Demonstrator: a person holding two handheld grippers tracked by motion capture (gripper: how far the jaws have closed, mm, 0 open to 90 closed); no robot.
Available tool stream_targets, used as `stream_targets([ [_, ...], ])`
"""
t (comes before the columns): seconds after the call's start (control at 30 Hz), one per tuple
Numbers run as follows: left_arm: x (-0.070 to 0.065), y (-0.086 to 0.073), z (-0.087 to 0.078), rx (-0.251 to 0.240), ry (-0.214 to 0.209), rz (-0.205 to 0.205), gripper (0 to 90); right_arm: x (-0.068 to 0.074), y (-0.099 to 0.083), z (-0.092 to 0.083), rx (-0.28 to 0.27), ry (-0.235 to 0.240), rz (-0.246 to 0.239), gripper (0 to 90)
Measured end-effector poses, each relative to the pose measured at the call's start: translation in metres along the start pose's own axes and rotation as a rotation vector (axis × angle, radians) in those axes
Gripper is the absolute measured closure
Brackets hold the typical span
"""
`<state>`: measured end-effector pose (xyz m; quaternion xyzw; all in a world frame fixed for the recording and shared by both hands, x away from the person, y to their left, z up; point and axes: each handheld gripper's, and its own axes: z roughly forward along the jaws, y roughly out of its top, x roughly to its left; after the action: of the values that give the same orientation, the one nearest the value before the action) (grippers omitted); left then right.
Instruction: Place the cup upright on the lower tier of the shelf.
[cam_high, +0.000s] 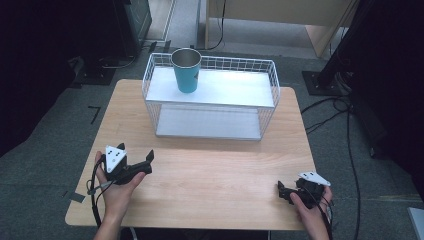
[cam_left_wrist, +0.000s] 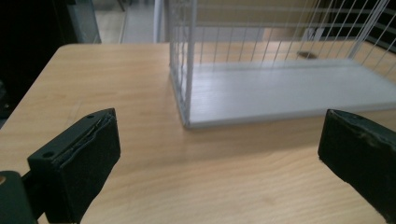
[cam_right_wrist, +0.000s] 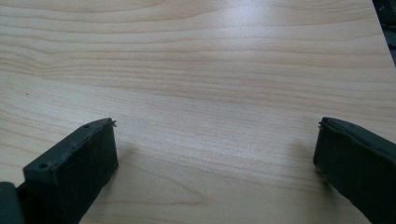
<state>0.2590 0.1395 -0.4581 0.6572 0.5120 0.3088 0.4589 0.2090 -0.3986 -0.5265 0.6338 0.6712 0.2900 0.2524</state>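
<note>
Near the table's (cam_high: 200, 175) front edge, both hand-held grippers, left (cam_high: 134, 163) and right (cam_high: 286, 191), rest low, jaws spread, empty.

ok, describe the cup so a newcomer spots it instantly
Find the white wire rack at the far side of the wooden table. On its upper shelf, near the left end, the cup stands upright: teal outside, metallic inside, and nothing else sits on the rack.

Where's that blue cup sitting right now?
In the high view, the blue cup stands upright on the top shelf of the white wire rack, near its left end.
</note>
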Motion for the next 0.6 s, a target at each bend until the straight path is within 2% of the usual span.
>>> stream_targets([
  [0.2,0.016,-0.022,-0.001,0.059,0.039,-0.004,0.0,0.0,0.0,0.0,0.001,0.0,0.002,0.0],
  [0.33,0.024,-0.034,-0.004,0.1,0.076,0.02,0.0,0.0,0.0,0.0,0.0,0.0,0.0,0.0],
  [0.37,0.028,-0.038,-0.004,0.111,0.082,0.016,0.0,0.0,0.0,0.0,0.0,0.0,0.0,0.0],
  [0.5,0.038,-0.047,-0.008,0.153,0.095,-0.004,0.0,0.0,0.0,0.0,0.001,0.0,0.001,0.0],
  [0.6,0.045,-0.051,-0.011,0.187,0.101,0.002,0.0,0.0,0.0,0.0,0.001,0.0,0.002,0.0],
])
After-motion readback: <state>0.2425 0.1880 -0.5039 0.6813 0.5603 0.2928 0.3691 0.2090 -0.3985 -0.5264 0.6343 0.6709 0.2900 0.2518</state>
